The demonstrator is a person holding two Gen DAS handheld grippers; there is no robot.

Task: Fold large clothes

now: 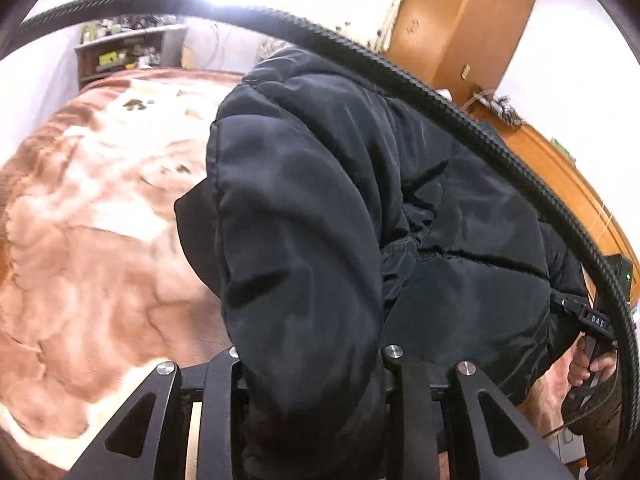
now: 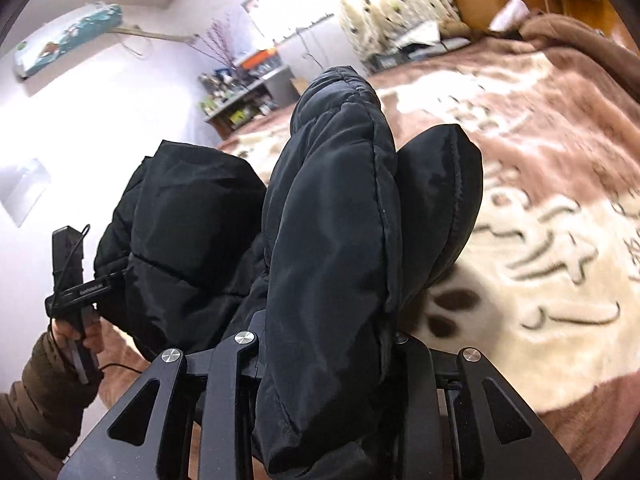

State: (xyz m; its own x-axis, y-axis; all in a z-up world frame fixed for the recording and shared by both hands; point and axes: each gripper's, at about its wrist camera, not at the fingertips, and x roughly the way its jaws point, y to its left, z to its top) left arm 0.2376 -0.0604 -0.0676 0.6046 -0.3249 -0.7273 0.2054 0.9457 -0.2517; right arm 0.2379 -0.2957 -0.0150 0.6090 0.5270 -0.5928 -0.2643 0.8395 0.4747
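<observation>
Black puffer jacket (image 1: pixel 320 208) is bunched up and held off the bed, a thick padded fold jammed right between the jaws of each tool. Left gripper (image 1: pixel 316 364) is clamped on one puffy stitched edge that rises straight up ahead of the jaws; the rest of the coat spreads off to the right of them toward the other hand (image 1: pixel 590 364). Right gripper (image 2: pixel 328 344) is also clenched on a quilted fold, with a second padded lobe just right of its jaws and a big lump of jacket sagging to the left, next to the left hand (image 2: pixel 76 332) gripping its handle. Beyond and below the jaws is the brown and cream plush blanket (image 2: pixel 540 184) covering the bed, wide open on the right of the right jaws and on the left of the left ones. A black braided cable (image 1: pixel 420 84) arcs over the jacket in the left view. Farther out there's a cluttered shelf (image 2: pixel 240 100) by the wall and a wooden wardrobe (image 1: pixel 464 20) past the bed's far edge.
</observation>
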